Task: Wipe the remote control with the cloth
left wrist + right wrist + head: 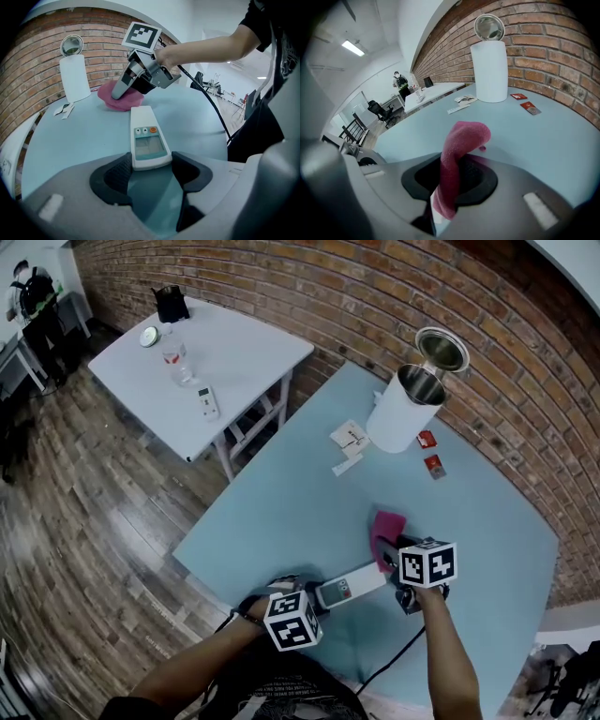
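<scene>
A white remote control (pixel 352 585) with a small screen lies on the light blue table (pixel 281 512). Its near end (pixel 150 149) sits between the dark pads of my left gripper (pixel 150 169), which is shut on its sides. The pink cloth (pixel 385 529) rests bunched on the table just past the remote's far end. My right gripper (pixel 452 176) is shut on the cloth (pixel 457 159), and a fold stands up out of its jaws. In the left gripper view the right gripper (pixel 118 92) presses the cloth (pixel 123 99) onto the table.
A white cylindrical bin (pixel 405 409) with its lid up stands at the back by the brick wall. Paper slips (pixel 349 439) and two small red packets (pixel 433 465) lie near it. A white side table (pixel 234 352) with small items stands far left. A cable (pixel 394 667) trails behind the right gripper.
</scene>
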The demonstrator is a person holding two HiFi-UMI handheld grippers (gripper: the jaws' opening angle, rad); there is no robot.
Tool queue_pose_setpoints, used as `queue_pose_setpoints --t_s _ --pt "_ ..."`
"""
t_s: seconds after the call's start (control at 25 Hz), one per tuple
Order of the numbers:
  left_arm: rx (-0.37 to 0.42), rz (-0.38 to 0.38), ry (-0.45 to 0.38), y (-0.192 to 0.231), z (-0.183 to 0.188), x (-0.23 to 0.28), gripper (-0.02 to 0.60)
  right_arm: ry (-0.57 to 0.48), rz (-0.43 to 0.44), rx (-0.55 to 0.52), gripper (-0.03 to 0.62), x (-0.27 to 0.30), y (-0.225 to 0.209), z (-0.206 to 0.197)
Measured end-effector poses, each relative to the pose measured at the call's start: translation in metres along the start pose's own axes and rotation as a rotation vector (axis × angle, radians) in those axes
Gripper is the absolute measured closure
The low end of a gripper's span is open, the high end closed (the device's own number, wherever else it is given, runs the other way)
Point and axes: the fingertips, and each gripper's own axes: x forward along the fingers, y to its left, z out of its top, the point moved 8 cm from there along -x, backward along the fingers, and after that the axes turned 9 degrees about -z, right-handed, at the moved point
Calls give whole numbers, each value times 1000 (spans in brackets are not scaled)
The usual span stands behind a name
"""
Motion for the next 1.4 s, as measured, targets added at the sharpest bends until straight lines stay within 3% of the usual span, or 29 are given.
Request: queue_pose_setpoints --t_s 0.28,0.48,0.76,1.0,1.4 --pt "11 -14 9 2 0 0 314 -47 -24 -25 516 -3 -4 13" --pt "20 -27 21 2 0 0 314 -80 -82 -124 517 -3 -2 21" --pt "22 -24 26 2 1 -1 314 11 70 -210 516 10 31 13" --pt "22 -22 28 1 1 0 314 46 161 -213 517 14 56 13" --pt "23 -20 41 1 -1 1 314 64 258 -208 517 20 105 8"
